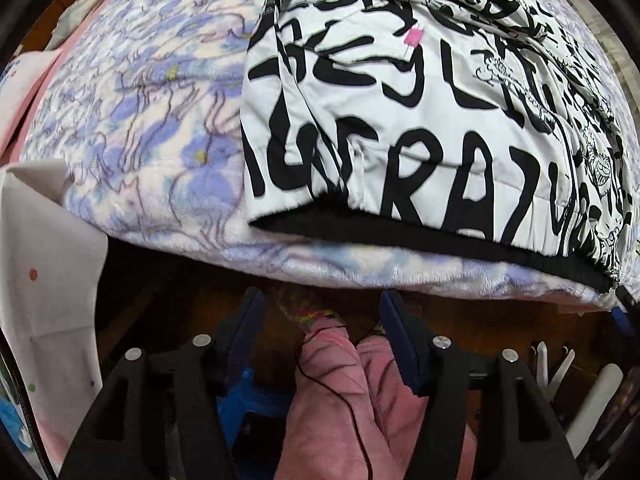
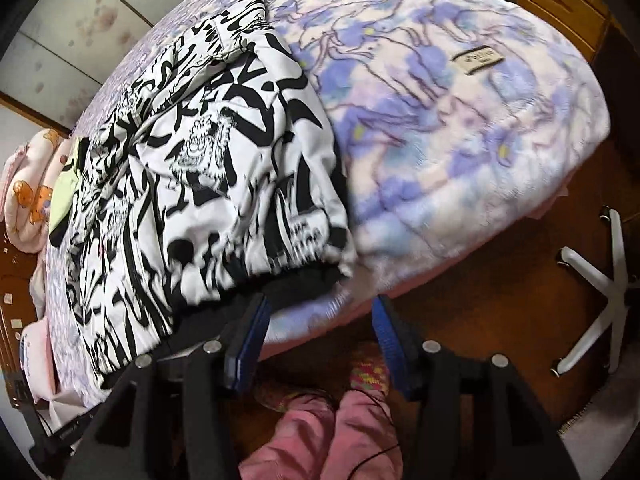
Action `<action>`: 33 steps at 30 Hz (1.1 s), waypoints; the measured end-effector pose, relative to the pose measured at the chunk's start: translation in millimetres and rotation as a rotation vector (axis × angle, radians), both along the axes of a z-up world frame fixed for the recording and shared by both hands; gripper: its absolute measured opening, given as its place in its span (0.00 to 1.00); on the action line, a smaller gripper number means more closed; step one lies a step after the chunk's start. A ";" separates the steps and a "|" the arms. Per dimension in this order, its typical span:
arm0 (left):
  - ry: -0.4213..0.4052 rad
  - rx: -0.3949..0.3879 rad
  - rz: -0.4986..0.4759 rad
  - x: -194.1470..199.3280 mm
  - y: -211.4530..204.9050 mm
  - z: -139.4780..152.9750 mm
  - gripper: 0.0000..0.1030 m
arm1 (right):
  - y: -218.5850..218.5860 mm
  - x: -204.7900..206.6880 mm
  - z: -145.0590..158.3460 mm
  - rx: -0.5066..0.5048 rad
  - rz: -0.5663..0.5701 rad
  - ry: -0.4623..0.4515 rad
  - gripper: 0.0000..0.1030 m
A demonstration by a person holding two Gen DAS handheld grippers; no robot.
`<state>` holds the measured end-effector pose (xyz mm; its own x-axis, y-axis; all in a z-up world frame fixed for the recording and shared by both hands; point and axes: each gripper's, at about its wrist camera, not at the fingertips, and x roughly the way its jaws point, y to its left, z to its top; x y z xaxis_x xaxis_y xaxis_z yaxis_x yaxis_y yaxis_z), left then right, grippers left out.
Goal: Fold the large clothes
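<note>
At bed edge: left tool (image 1: 322, 332) wide open, empty; right tool (image 2: 318, 332) wide open, beside jacket (image 2: 208, 168) hem.

- L gripper (image 1: 322, 312): black angular arms, silver round bolts, blue finger pads (image 1: 400, 344).
- R gripper (image 2: 320, 320): same build, ribbed blue pads.
- Lower centre: pink trousers (image 2: 320, 432), multicolour knit socks (image 2: 370, 374), thin black cable.

Floral blanket (image 1: 160, 120); jacket (image 1: 400, 120) atop
</note>
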<state>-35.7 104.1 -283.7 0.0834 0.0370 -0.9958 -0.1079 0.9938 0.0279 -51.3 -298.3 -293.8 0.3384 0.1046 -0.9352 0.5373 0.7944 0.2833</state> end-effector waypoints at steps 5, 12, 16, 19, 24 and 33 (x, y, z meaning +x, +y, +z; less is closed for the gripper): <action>-0.009 -0.010 0.016 15.5 11.6 3.6 0.64 | -4.4 27.0 -16.2 0.029 -0.001 0.041 0.59; 0.001 -0.044 0.064 39.6 41.8 -10.6 0.68 | -19.1 45.1 -36.8 0.130 -0.113 0.077 0.68; 0.032 -0.166 0.105 57.7 64.3 -29.2 0.68 | -22.3 46.3 -43.9 0.148 -0.133 0.088 0.68; 0.039 -0.242 0.143 69.6 75.7 -40.2 0.68 | -21.3 47.5 -44.3 0.127 -0.130 0.093 0.68; 0.065 -0.337 0.177 87.7 86.0 -56.2 0.68 | -15.8 51.8 -46.2 0.083 -0.153 0.124 0.68; 0.199 -0.519 0.143 113.4 109.8 -89.8 0.72 | -3.2 59.4 -47.7 0.038 -0.232 0.170 0.58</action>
